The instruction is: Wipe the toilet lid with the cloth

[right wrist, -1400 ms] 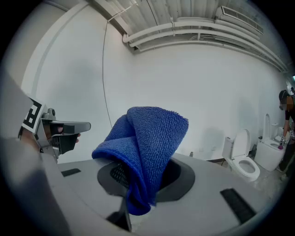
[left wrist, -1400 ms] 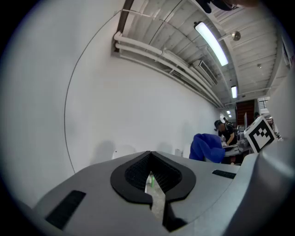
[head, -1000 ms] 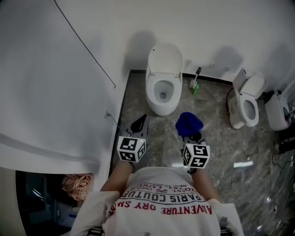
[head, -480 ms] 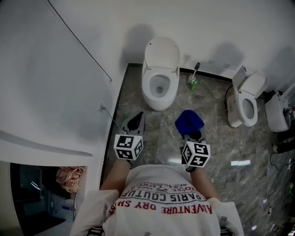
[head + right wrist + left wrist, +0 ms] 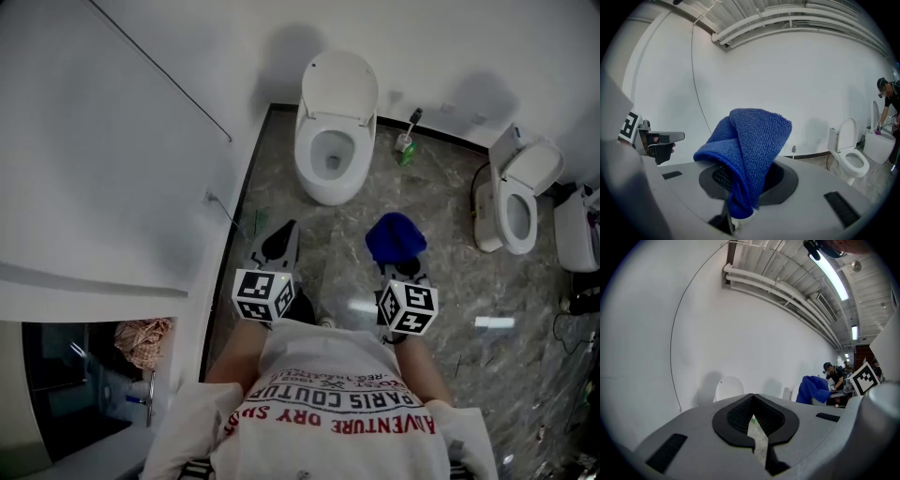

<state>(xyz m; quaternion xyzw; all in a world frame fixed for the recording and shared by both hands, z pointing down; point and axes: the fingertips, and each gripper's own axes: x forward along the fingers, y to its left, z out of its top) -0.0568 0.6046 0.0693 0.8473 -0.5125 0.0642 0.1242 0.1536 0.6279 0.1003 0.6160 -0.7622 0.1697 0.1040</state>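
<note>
A white toilet (image 5: 328, 167) stands against the far wall with its lid (image 5: 339, 82) raised; the lid (image 5: 729, 389) also shows small in the left gripper view. My right gripper (image 5: 401, 267) is shut on a folded blue cloth (image 5: 396, 236), which drapes over its jaws (image 5: 750, 154) and hides the fingertips. My left gripper (image 5: 284, 231) is held beside it, to the left, jaws closed together with nothing between them (image 5: 752, 401). Both grippers hover over the floor in front of the toilet, apart from it.
A second white toilet (image 5: 511, 202) stands at the right, lid up. A green brush holder (image 5: 405, 150) sits by the wall between the toilets. A white wall with a thin cable (image 5: 159, 75) runs along the left. A person (image 5: 890, 101) stands far off at the right.
The head view has shifted a little, so the toilet sits higher in the picture. Both grippers keep much the same pose, and the cloth stays in the right one.
</note>
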